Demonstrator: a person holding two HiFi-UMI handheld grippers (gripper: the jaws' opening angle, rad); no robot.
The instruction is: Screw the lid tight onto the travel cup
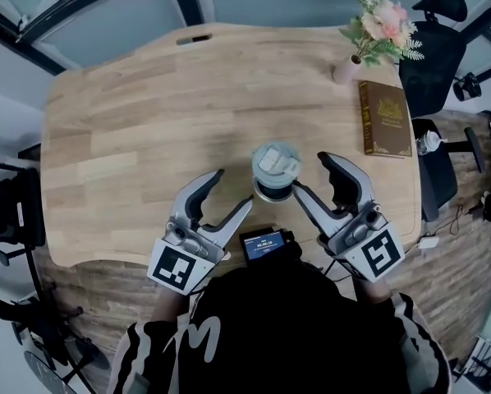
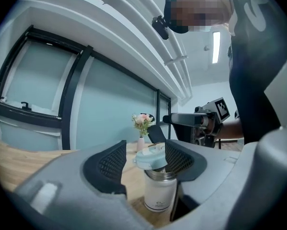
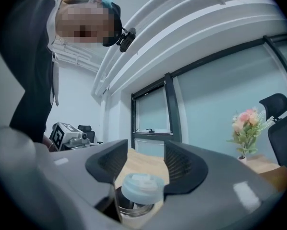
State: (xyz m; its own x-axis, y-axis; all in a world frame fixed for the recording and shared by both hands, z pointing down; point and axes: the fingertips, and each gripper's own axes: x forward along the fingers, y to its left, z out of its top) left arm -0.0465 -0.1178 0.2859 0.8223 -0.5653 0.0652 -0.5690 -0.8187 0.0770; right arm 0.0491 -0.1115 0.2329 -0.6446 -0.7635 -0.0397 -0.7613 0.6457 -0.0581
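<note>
A white travel cup [image 1: 273, 189] with a steel rim stands near the table's front edge, and a pale blue lid [image 1: 276, 161] sits on top of it. In the left gripper view the lid [image 2: 150, 158] rests slightly tilted on the cup [image 2: 159, 195]. My left gripper [image 1: 235, 187] is just left of the cup, jaws apart, nothing between them. My right gripper [image 1: 308, 172] is just right of it, also open and empty. In the right gripper view the lid [image 3: 142, 187] lies ahead of my open right gripper [image 3: 141, 164]. My left gripper [image 2: 146, 158] likewise frames the cup without gripping it.
The wooden table [image 1: 147, 121] carries a brown book [image 1: 384, 118] and a vase of pink flowers [image 1: 377, 31] at the far right. A small device with a lit screen [image 1: 263, 244] lies at the front edge. A black office chair [image 1: 433, 48] stands beyond the right corner.
</note>
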